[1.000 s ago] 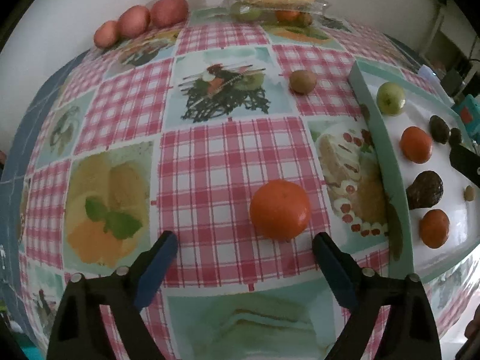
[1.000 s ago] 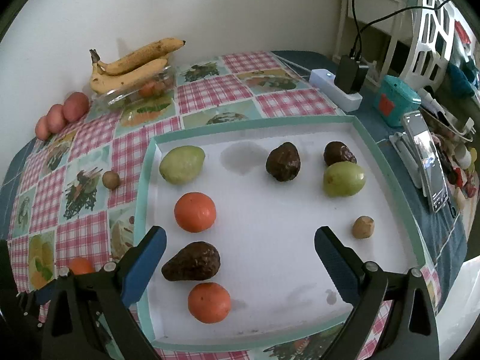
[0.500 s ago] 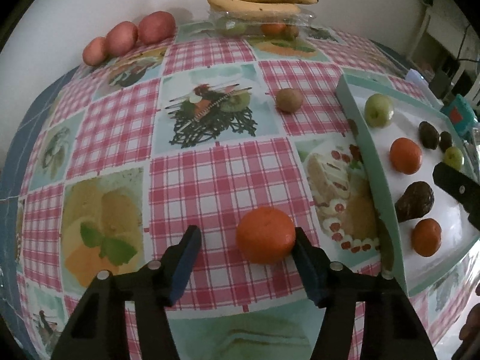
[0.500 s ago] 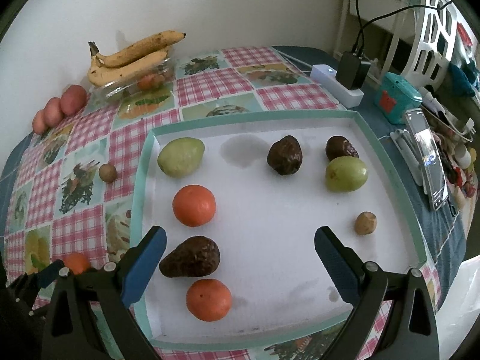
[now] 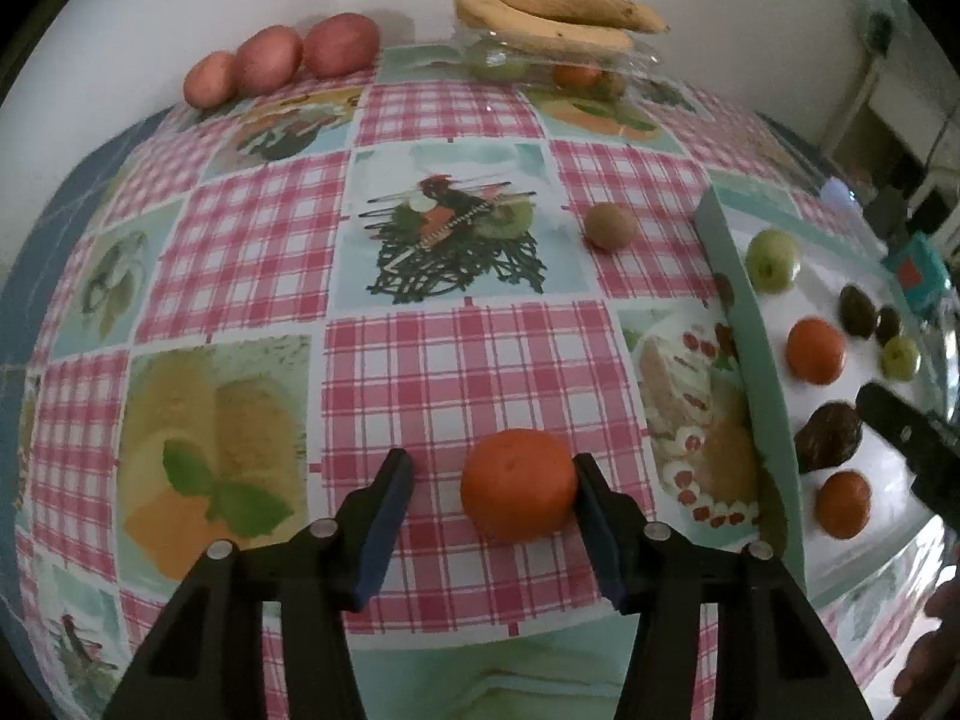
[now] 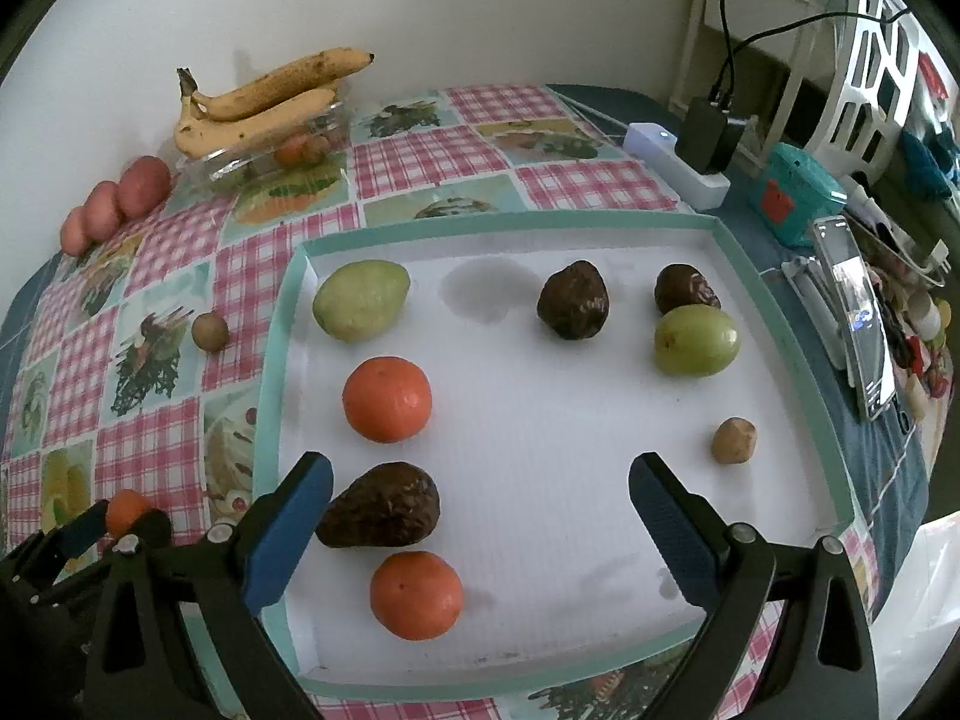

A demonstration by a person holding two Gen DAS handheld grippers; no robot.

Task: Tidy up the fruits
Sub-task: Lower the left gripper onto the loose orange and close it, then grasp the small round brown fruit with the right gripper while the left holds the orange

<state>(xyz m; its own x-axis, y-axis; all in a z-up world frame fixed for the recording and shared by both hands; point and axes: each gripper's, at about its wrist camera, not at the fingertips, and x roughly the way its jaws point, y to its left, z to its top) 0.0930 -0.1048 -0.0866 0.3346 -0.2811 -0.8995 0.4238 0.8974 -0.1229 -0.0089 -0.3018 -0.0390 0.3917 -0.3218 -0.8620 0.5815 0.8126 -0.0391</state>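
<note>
An orange (image 5: 517,483) lies on the checked tablecloth between the jaws of my left gripper (image 5: 493,498). The right finger touches it, the left finger stands apart, so the gripper is still open around it. It also shows in the right wrist view (image 6: 125,510). The teal-rimmed white tray (image 6: 282,372) holds two oranges (image 6: 387,399), a dark avocado (image 6: 379,513), green fruits (image 6: 360,299) and dark fruits (image 6: 573,299). My right gripper (image 6: 477,516) is open and empty above the tray's near part. A kiwi (image 5: 609,227) lies on the cloth.
Bananas (image 5: 552,15) lie on a clear box at the back by the wall, with three red potatoes (image 5: 270,57) to their left. A power strip (image 6: 672,162), a teal box (image 6: 795,192) and a phone (image 6: 855,312) sit right of the tray.
My left gripper has moved forward around the orange and narrowed until its right finger touches the fruit. The right gripper has stayed open over the tray.
</note>
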